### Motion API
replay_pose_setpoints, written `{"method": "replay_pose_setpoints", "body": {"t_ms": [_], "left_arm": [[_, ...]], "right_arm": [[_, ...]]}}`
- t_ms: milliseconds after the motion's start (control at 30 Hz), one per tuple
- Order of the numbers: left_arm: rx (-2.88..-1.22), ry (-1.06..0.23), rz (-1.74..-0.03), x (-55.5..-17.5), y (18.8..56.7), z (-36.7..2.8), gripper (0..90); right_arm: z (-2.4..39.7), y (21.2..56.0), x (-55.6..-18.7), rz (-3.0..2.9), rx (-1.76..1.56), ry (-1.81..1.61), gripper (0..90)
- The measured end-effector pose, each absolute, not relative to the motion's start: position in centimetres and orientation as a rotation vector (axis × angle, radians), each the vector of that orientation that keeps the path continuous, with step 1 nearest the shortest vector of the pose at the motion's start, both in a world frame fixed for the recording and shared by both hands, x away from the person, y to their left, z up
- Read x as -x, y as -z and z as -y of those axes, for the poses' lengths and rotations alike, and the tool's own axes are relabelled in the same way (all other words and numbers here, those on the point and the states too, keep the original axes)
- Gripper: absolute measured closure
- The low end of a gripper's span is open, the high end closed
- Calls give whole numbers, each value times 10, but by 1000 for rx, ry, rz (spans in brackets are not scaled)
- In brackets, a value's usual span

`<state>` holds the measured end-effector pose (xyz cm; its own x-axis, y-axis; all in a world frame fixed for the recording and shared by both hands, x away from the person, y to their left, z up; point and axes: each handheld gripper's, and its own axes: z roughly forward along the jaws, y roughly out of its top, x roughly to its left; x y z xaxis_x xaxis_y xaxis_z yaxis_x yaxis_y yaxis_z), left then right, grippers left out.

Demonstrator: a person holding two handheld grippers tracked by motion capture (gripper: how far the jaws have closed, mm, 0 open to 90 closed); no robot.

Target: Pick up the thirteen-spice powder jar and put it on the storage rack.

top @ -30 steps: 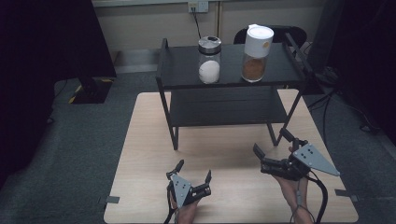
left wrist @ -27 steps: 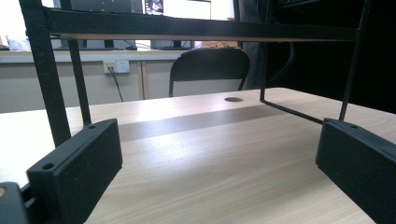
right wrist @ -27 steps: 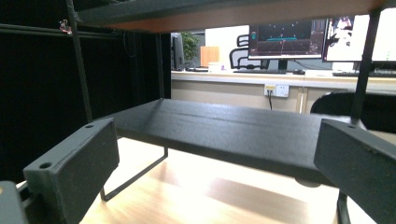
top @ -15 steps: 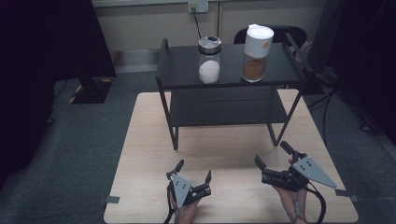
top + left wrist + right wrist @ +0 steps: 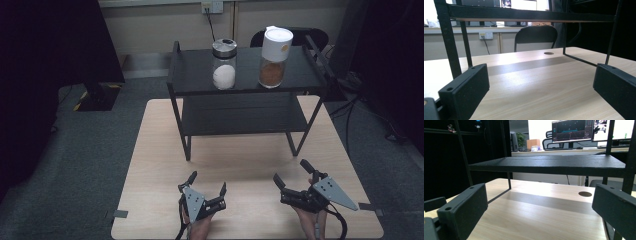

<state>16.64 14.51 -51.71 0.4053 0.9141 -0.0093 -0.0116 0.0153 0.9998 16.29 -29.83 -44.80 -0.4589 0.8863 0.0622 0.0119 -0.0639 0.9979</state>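
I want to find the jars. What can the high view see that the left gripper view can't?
The high view alone looks down on the rack's top shelf, where two jars stand: one with white powder and one with a white lid and brown powder. It also takes in both grippers, the left gripper and the right gripper, open near the table's front edge.

The left gripper view alone looks under the rack from table height, to a chair and a wall socket behind.

Both share the wooden table and the black rack.
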Motion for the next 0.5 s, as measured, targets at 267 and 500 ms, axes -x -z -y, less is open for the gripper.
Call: {"method": "replay_pose_setpoints", "body": {"t_ms": [267, 500], "left_arm": [[-1358, -895, -893, -166, 517, -145, 2], [-1358, -895, -893, -166, 517, -145, 1]], "right_arm": [[301, 459, -160, -1516, -1011, -1618, 0], [302, 468, -157, -1522, -1027, -1617, 0]]}}
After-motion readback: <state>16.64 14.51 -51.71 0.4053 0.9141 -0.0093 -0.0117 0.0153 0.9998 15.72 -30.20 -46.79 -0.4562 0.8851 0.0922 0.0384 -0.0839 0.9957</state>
